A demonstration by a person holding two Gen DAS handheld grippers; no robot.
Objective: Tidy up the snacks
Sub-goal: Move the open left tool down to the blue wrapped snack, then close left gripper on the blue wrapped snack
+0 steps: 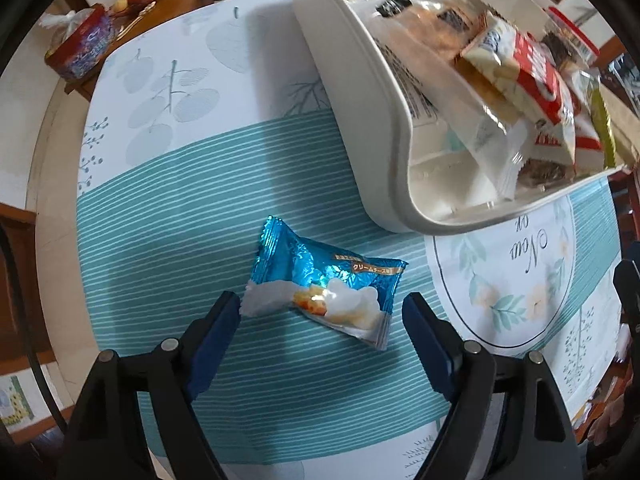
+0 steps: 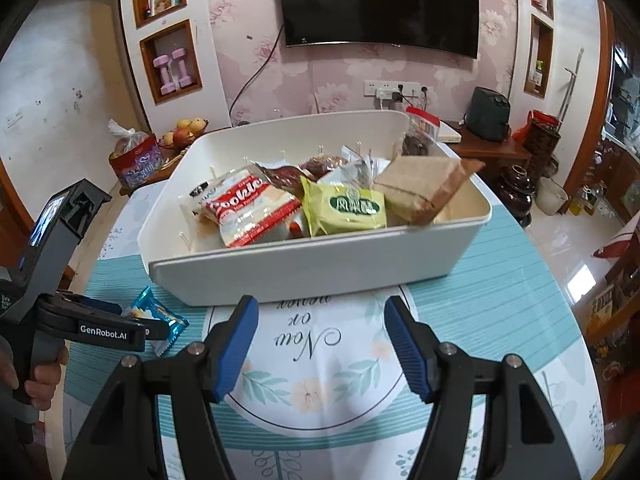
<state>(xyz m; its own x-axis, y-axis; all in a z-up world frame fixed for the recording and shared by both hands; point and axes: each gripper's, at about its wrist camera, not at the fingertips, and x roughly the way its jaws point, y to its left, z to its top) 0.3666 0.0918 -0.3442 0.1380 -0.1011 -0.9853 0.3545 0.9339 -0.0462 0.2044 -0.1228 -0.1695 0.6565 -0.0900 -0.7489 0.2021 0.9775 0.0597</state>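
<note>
On the worktop [image 1: 168, 184]: a cloth with teal stripes and leaves; a white bin [image 2: 320, 272] sits on it
Blue snack [image 1: 326, 284]: lies flat on the stripes, just beside the bin, outside it
Left gripper [image 1: 322, 312]: points down over the blue snack; its fingers [image 1: 218, 332] stand wide apart, one on each side of the snack; the left one is right at the white end of the wrapper; nothing is pinched
Right gripper [image 2: 322, 338]: hangs near the front wall of the bin; fingers [image 2: 236, 344] apart, nothing between them
Bin: full of snacks; a red cookie pack [image 2: 250, 212], a green pack [image 2: 348, 210], a brown bag [image 2: 424, 188]
Hand [image 2: 42, 376]: holds the left gripper's handle
</note>
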